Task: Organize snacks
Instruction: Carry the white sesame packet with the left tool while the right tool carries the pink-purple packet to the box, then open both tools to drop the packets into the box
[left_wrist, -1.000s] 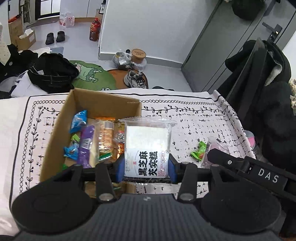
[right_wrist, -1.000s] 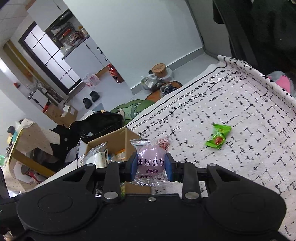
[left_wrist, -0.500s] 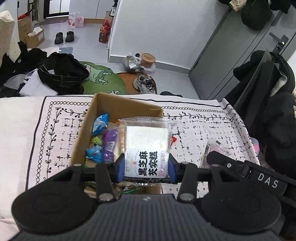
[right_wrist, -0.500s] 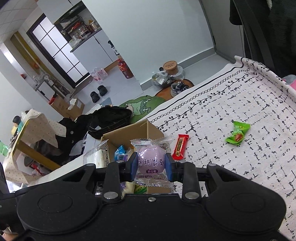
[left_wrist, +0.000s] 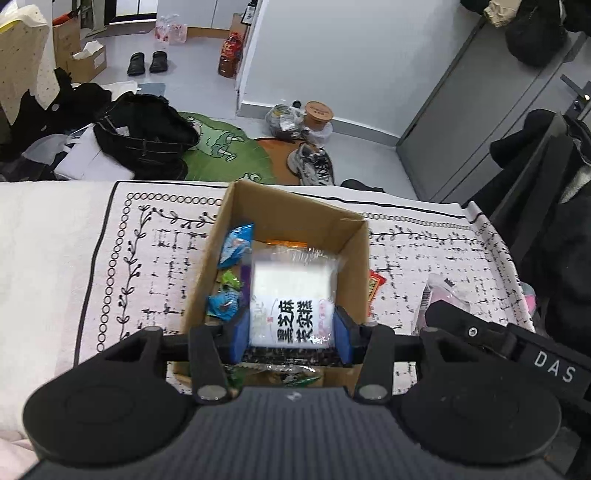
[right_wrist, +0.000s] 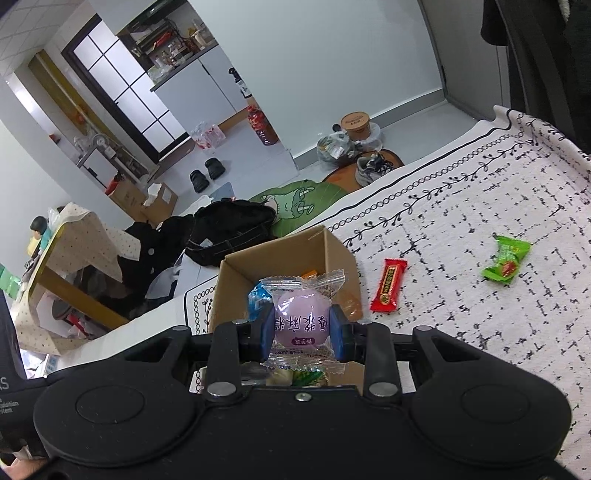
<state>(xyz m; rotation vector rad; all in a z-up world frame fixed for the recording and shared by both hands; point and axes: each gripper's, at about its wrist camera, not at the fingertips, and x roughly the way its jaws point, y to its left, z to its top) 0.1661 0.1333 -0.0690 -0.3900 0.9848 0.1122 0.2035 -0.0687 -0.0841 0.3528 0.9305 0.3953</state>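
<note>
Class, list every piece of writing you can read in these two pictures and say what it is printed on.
"黑芝麻农家糕": white cake packet in the left gripper.
"DAS": other gripper's black body, left wrist view.
Purple sweet packet in the right gripper: large characters seen upside down, not surely readable.
Red bar, paper tub: too small.

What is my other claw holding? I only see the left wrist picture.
Observer: The right claw is shut on a round purple snack in a clear wrapper.
Operator: Where is it?
Observer: It seems to hang over the open cardboard box, near its front edge.
Operator: Any snacks not in yet?
Observer: A green candy lies on the cloth, to the right of a red bar.
</note>
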